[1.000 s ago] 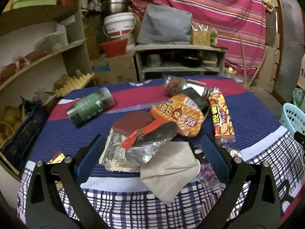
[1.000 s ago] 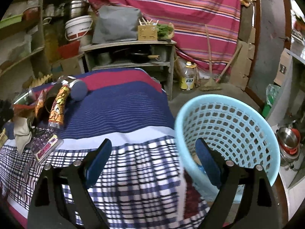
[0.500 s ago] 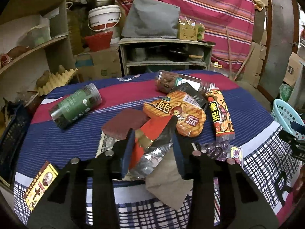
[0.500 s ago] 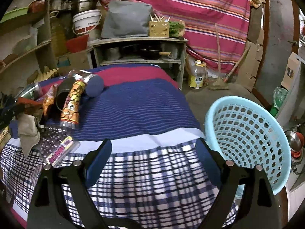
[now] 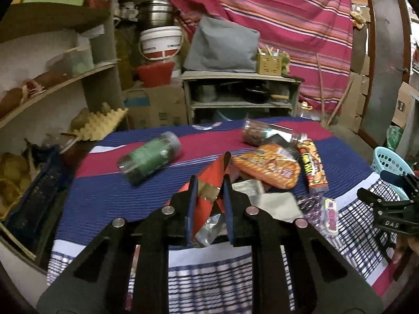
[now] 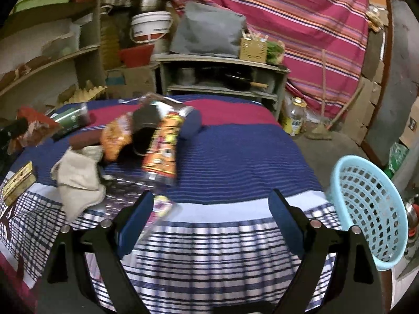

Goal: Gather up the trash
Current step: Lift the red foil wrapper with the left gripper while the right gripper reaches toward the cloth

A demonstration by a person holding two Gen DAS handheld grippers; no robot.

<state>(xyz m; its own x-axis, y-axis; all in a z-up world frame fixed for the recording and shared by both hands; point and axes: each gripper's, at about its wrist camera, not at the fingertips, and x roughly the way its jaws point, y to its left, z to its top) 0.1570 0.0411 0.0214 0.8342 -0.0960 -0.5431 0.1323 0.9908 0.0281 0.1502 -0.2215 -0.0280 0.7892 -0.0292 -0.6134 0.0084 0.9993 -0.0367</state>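
Observation:
My left gripper (image 5: 209,185) is shut on a red and silver foil wrapper (image 5: 213,175) and holds it above the table. More trash lies on the blue cloth: an orange snack bag (image 5: 267,168), a long orange wrapper (image 5: 313,168), a green jar (image 5: 149,158), a clear jar (image 5: 258,132), a beige napkin (image 5: 281,205). My right gripper (image 6: 210,209) is open and empty over the table's near edge. The light blue basket (image 6: 371,209) stands to its right, off the table.
A small yellow box (image 6: 18,183) lies at the table's left edge. Shelves (image 5: 52,86) with clutter stand at the left. A low shelf unit (image 5: 241,96) with pans is behind the table. A striped curtain (image 5: 288,26) hangs at the back.
My left gripper closed on the red and silver wrapper and lifted it off the pile. My right gripper swung left, from the basket toward the table.

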